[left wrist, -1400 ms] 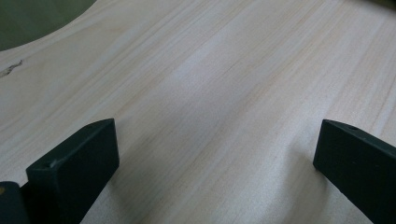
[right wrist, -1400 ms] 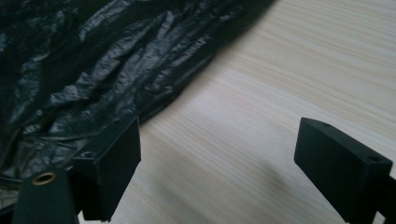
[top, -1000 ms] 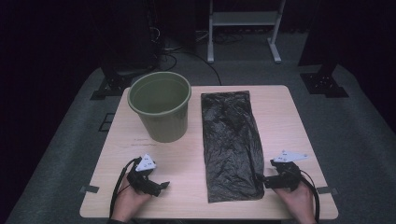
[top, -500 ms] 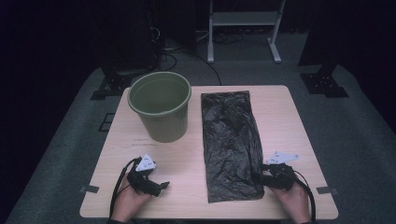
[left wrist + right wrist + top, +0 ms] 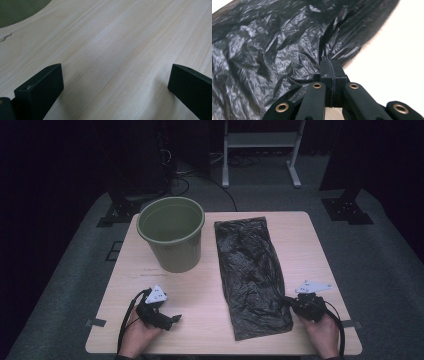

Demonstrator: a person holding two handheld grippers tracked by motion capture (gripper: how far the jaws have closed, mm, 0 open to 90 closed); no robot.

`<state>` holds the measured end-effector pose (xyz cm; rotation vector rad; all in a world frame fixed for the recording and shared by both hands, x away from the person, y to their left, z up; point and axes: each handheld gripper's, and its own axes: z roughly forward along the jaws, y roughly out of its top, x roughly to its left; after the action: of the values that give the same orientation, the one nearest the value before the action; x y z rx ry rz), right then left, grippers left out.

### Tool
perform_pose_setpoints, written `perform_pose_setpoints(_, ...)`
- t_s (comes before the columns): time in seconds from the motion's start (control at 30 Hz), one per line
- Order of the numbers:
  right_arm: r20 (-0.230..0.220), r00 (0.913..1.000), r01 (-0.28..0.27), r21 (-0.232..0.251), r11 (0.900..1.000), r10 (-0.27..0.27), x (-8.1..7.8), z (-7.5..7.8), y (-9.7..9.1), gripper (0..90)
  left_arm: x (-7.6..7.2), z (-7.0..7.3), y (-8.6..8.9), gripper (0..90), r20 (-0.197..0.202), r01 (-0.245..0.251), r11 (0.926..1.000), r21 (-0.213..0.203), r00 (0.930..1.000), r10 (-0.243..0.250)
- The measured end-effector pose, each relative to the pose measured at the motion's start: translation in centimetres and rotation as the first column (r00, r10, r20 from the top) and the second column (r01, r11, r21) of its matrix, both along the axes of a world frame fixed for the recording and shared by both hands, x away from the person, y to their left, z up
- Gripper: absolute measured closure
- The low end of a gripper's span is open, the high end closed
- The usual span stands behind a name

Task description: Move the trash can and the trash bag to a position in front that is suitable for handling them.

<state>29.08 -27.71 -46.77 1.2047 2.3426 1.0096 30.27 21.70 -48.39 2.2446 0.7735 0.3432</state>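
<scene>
High view: black plastic bag [image 5: 252, 275] lies flat along middle-right of wooden table [image 5: 210, 290], green bucket [image 5: 171, 239] upright just left of it. Right tongs [image 5: 289, 304] at bag's near right edge; left tongs [image 5: 175, 319] rest on bare wood, well apart from bag.

Left gripper view: left tongs [image 5: 112, 87] wide apart, bare table between, nothing held.

Right gripper view: right tongs [image 5: 331, 71] have just been closing, now pressed together, pinching crumpled bag edge [image 5: 269, 57].
</scene>
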Motion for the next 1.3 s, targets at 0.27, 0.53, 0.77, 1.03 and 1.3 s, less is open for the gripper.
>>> perform_pose_setpoints(0.27, 0.01, 0.9981, 0.061, -0.007, 0.9981, -0.061, -0.1, 0.5, -4.1, 90.0, 0.0, 0.0, 0.0, 0.0, 0.0, 0.0, 1.0, 0.0, 1.0, 0.0)
perform_pose_setpoints(0.53, 0.011, 0.9944, 0.106, -0.035, 0.9938, -0.105, -0.1, 0.1, -7.6, 87.5, 0.0, 0.0, 0.0, 0.0, 0.0, 0.0, 1.0, -0.001, 1.0, 0.0)
perform_pose_setpoints(0.77, 0.063, 0.9915, 0.114, -0.003, 0.9935, -0.114, -0.2, 1.2, -6.4, 55.2, 0.0, 0.0, 0.0, 0.0, 0.0, 0.0, 1.0, 0.0, 1.0, 0.0)
perform_pose_setpoints(1.03, 0.04, 0.9969, 0.068, 0.005, 0.9977, -0.068, 2.4, 1.6, -2.4, 38.2, 0.0, 0.0, 0.0, 0.0, 0.0, 0.0, 1.0, 0.0, 1.0, 0.0)
perform_pose_setpoints(1.3, -0.039, 0.9982, 0.045, -0.02, 0.9988, -0.045, 6.2, 0.0, 1.2, 27.4, 0.0, 0.0, 0.0, 0.0, 0.0, 0.0, 1.0, 0.0, 1.0, 0.0)
